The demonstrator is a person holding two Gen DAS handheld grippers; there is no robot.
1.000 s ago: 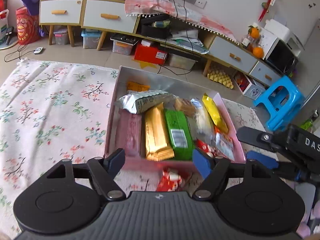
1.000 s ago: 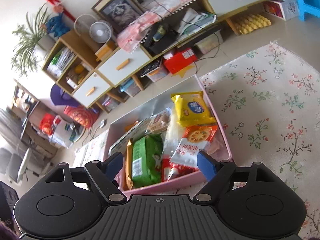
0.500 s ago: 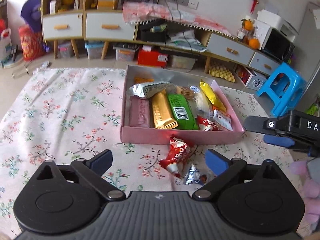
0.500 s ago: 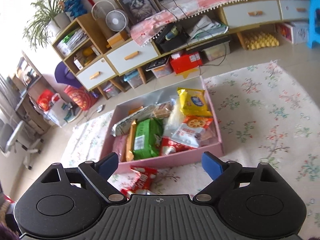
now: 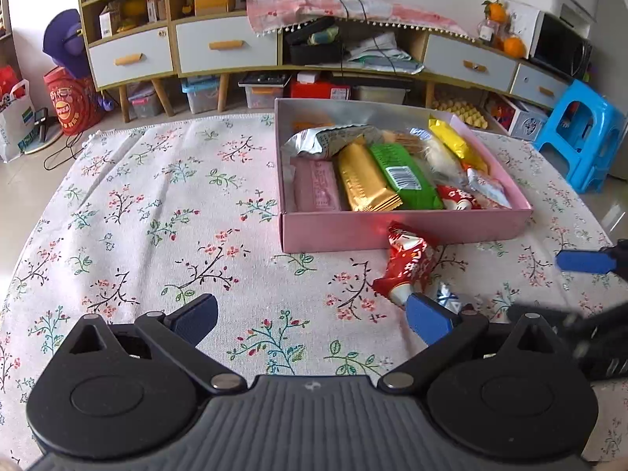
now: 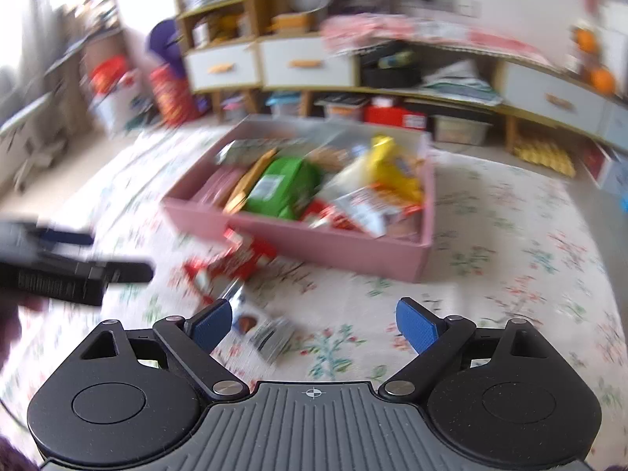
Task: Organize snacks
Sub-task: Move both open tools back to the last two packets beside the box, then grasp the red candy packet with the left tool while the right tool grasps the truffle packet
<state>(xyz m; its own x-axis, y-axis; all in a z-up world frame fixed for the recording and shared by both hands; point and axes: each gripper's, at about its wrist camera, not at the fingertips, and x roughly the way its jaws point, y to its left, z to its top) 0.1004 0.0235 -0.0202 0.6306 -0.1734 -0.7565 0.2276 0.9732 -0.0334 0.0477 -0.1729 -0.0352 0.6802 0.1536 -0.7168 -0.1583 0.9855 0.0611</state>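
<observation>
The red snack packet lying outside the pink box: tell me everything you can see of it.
The red snack packet is a glossy, crinkled wrapper, red with white print and a pale lower end. It lies flat on the floral cloth, angled, its top end against the pink box front wall. A small silver-blue packet lies just beside its lower end. Nothing grips it.

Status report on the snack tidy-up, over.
Both hand-held grippers open, empty: left, right. Red snack packet and small silver packet lie on the cloth outside the pink box. Nothing blocking them.
</observation>
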